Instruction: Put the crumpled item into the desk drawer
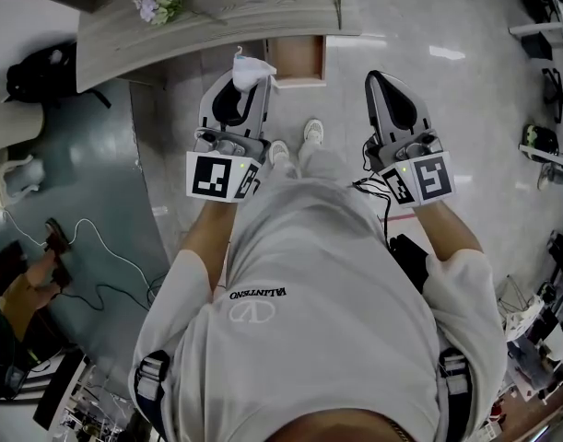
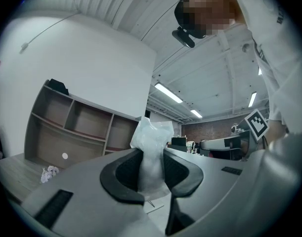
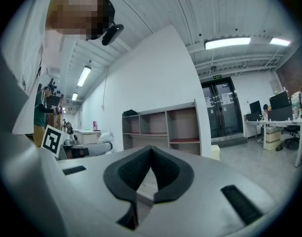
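Note:
The crumpled item [image 1: 252, 68] is a white wad of thin paper or plastic. My left gripper [image 1: 247, 85] is shut on it, and the wad sticks out past the jaw tips. In the left gripper view the wad [image 2: 151, 147] fills the gap between the dark pads of that gripper [image 2: 151, 156]. Just ahead, under the wood-grain desk [image 1: 216, 21], a brown drawer [image 1: 297, 60] looks pulled out. It lies right of the wad. My right gripper [image 1: 374, 77] hangs over the floor, shut and empty, and in its own view the right gripper [image 3: 151, 150] has its tips meeting.
Flowers [image 1: 158, 4] lie on the desk top. A black bag [image 1: 32, 74] sits at the left and cables [image 1: 101, 247] trail over the floor. Another person's hand [image 1: 37, 279] is at lower left. An open shelf unit [image 2: 71, 127] stands behind, with another paper wad [image 2: 49, 173] nearby.

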`<state>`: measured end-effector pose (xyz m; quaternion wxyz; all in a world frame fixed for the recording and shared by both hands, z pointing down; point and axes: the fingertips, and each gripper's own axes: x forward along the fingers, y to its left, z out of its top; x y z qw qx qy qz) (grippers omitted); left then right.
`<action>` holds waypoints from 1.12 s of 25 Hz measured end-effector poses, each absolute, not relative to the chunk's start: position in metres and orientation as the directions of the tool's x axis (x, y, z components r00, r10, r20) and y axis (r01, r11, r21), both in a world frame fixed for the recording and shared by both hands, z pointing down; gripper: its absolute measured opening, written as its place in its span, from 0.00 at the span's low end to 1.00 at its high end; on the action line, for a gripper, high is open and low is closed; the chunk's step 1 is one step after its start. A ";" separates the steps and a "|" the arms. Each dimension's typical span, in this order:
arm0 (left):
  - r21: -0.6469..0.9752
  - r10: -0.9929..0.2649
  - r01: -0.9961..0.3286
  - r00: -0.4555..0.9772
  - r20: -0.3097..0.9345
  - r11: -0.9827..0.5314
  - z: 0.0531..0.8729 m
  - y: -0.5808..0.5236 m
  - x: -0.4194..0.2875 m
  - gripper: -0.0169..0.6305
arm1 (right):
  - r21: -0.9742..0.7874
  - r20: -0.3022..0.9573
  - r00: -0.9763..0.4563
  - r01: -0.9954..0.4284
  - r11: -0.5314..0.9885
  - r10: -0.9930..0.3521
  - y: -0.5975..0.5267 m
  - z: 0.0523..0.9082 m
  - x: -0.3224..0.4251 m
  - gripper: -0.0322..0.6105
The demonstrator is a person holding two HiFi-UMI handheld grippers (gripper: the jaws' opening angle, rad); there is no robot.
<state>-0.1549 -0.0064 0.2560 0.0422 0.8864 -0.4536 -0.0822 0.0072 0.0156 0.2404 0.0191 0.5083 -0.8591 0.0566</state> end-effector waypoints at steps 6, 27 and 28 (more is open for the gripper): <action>0.144 -0.819 -0.808 0.570 -0.058 -0.572 0.271 -0.020 -0.127 0.16 | -0.110 0.104 -0.516 -0.856 0.505 -0.850 -0.003 0.254 0.025 0.05; 0.120 -0.857 -0.858 0.509 0.080 -0.499 0.316 -0.081 -0.030 0.16 | -0.223 0.148 -0.661 -0.747 0.627 -0.735 -0.082 0.311 0.060 0.05; 0.122 -0.856 -0.858 0.510 0.086 -0.499 0.321 -0.081 -0.027 0.16 | -0.232 0.151 -0.662 -0.746 0.625 -0.734 -0.082 0.316 0.060 0.05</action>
